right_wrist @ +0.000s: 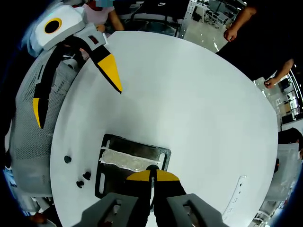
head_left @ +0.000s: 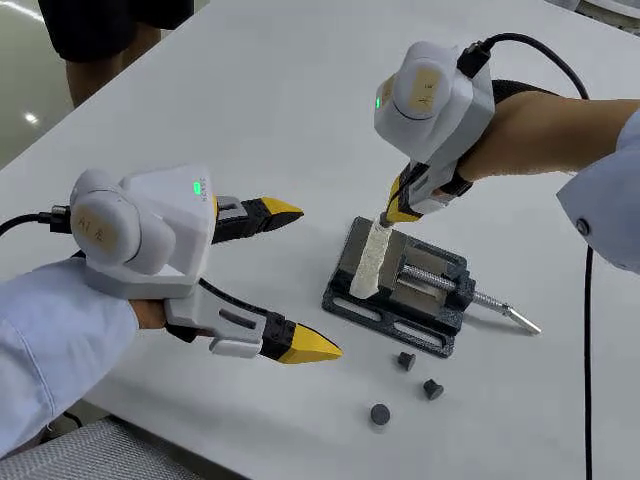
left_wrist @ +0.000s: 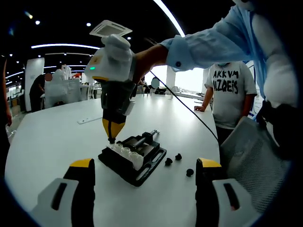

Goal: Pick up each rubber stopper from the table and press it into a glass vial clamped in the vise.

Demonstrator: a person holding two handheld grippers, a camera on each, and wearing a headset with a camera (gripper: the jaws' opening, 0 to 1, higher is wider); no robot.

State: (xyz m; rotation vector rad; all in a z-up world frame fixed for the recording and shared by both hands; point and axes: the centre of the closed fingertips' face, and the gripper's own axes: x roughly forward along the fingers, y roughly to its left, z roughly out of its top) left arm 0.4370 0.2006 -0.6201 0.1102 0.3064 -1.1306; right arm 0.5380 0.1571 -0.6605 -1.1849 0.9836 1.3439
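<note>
Tabletop (head_left: pixel 300 80): white and smooth, so a stopper that pops free could roll well away from the work.
Vise (head_left: pixel 425 300): rests on the tabletop with no fastening that I can see. An off-centre push could skid or tip it.
Left gripper (head_left: pixel 312 280): jaws spread wide and holding nothing. It hovers near the vise, apart from it.
Right gripper (head_left: pixel 392 215): points down at the far end of the vial row. Jaws are closed almost tip to tip on a small dark piece, likely a pinched stopper (left_wrist: pixel 111 140).
Vials (head_left: pixel 372 262): a row clamped in the vise. A tilted or hard press could crack the glass.
Loose stoppers (head_left: pixel 406 360): three on the tabletop, just beside the vise.
</note>
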